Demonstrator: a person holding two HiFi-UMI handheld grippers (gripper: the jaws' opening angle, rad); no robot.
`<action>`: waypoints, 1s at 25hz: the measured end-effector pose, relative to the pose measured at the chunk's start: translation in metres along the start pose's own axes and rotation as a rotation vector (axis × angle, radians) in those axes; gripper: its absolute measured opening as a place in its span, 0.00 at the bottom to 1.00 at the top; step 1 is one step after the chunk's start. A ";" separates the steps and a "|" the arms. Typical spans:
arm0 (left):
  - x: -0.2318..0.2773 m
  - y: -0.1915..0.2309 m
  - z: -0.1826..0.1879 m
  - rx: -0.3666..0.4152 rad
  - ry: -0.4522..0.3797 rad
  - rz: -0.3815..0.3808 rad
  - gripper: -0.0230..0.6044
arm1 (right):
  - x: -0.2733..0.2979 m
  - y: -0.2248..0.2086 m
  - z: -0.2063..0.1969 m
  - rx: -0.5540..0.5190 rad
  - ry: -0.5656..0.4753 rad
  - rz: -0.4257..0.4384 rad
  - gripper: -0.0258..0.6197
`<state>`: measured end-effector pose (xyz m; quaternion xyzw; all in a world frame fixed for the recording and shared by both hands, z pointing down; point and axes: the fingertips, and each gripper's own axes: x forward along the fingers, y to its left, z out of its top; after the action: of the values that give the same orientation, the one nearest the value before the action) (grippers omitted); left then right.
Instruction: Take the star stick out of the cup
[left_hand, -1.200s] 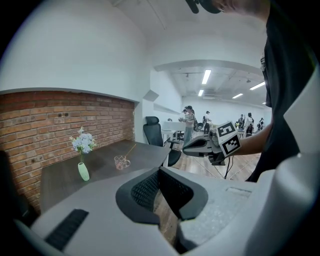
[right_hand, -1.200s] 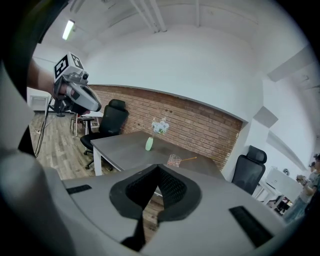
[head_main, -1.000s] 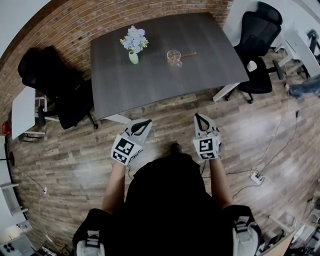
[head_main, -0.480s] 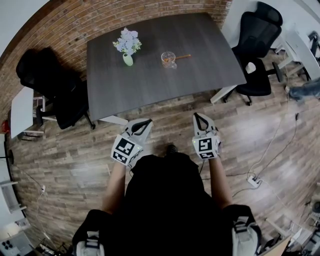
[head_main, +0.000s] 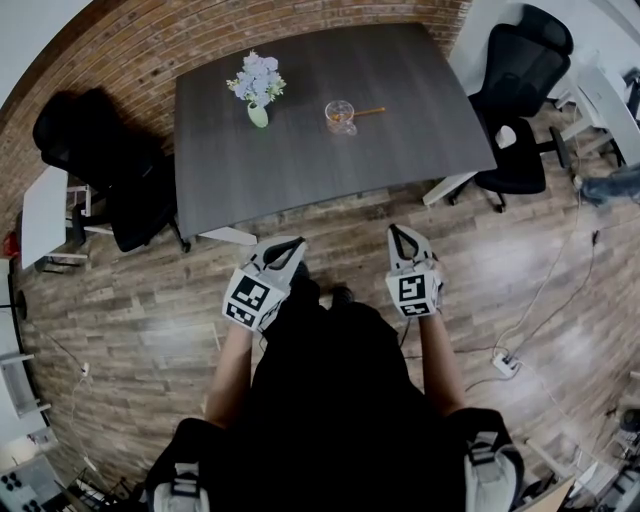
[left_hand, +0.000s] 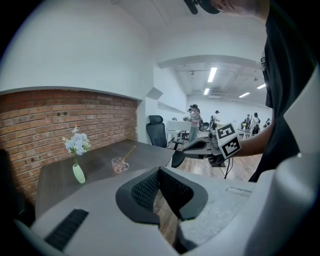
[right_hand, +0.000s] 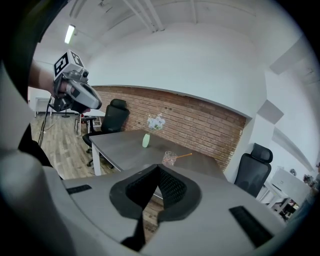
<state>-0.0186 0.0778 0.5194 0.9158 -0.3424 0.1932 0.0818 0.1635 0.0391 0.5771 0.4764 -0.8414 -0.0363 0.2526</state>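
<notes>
A clear glass cup (head_main: 340, 115) stands on the dark grey table (head_main: 300, 170), toward its far side. A thin orange-brown stick (head_main: 371, 111) leans out of the cup to the right; its star end is too small to make out. Both grippers hang over the wooden floor, well short of the table's near edge. My left gripper (head_main: 296, 242) and right gripper (head_main: 393, 230) are shut on nothing. The left gripper view shows the cup (left_hand: 119, 164), the stick (left_hand: 130, 151) and the right gripper (left_hand: 178, 160). The right gripper view shows the cup (right_hand: 170, 158) and stick (right_hand: 184, 155) beyond its own tips (right_hand: 159, 168).
A green vase of pale flowers (head_main: 258, 96) stands left of the cup. Black office chairs sit at the table's left (head_main: 110, 190) and right (head_main: 520, 100). A brick wall (head_main: 200, 40) runs behind the table. Cables and a power strip (head_main: 505, 362) lie on the floor to the right.
The head view has shifted slightly, so the table sits a little differently in frame. Both grippers stay shut and in about the same place over the floor.
</notes>
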 end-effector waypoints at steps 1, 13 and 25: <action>-0.001 0.001 -0.001 -0.004 -0.001 -0.001 0.04 | 0.002 0.001 0.000 0.001 0.005 -0.001 0.04; 0.035 0.013 0.018 0.007 -0.043 -0.066 0.04 | 0.007 -0.019 0.009 -0.023 0.023 -0.042 0.04; 0.062 0.066 0.032 -0.002 -0.054 -0.095 0.04 | 0.053 -0.042 0.027 -0.029 0.044 -0.065 0.04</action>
<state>-0.0100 -0.0175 0.5166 0.9358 -0.3010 0.1641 0.0827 0.1617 -0.0319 0.5615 0.5004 -0.8193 -0.0461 0.2763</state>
